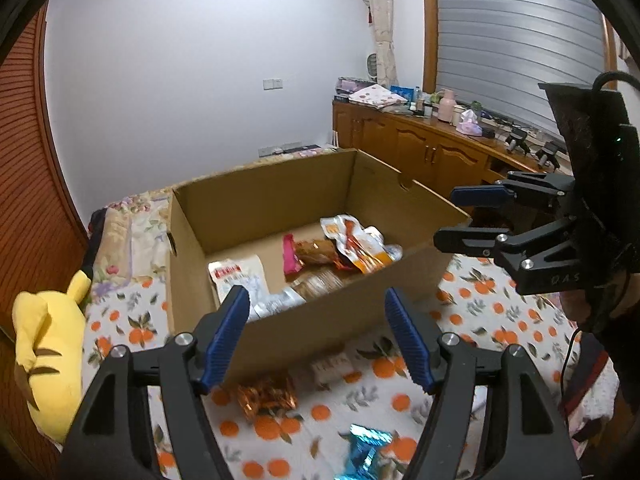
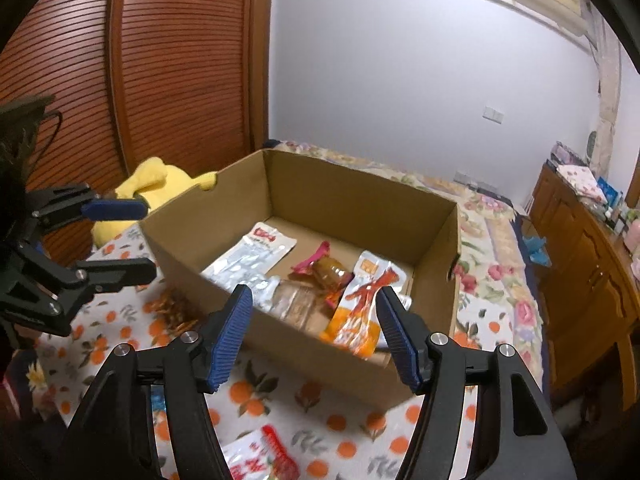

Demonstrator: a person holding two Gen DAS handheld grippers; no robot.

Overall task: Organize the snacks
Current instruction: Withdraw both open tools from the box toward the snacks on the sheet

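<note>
An open cardboard box (image 1: 312, 328) (image 2: 312, 356) stands on the bed. Inside lie a white packet (image 1: 236, 276) (image 2: 256, 252), a pink-ended brown snack (image 1: 308, 254) (image 2: 328, 272) and an orange-and-white packet (image 1: 360, 244) (image 2: 360, 312). Loose on the bedspread in front are an orange-brown wrapped snack (image 1: 266, 396) (image 2: 176, 308), a blue packet (image 1: 368, 452) and a red-and-white packet (image 2: 260, 456). My left gripper (image 1: 316, 300) (image 2: 146, 240) hovers open before the box's near wall, nothing between its fingers. My right gripper (image 2: 314, 300) (image 1: 446, 216) is open and empty by the box's right corner.
A yellow plush toy (image 1: 48, 344) (image 2: 160, 180) lies left of the box. The bedspread (image 1: 480, 320) has an orange fruit print. A wooden cabinet (image 1: 420, 148) with clutter on top runs along the right wall. A louvred wardrobe (image 2: 140, 60) stands to the left.
</note>
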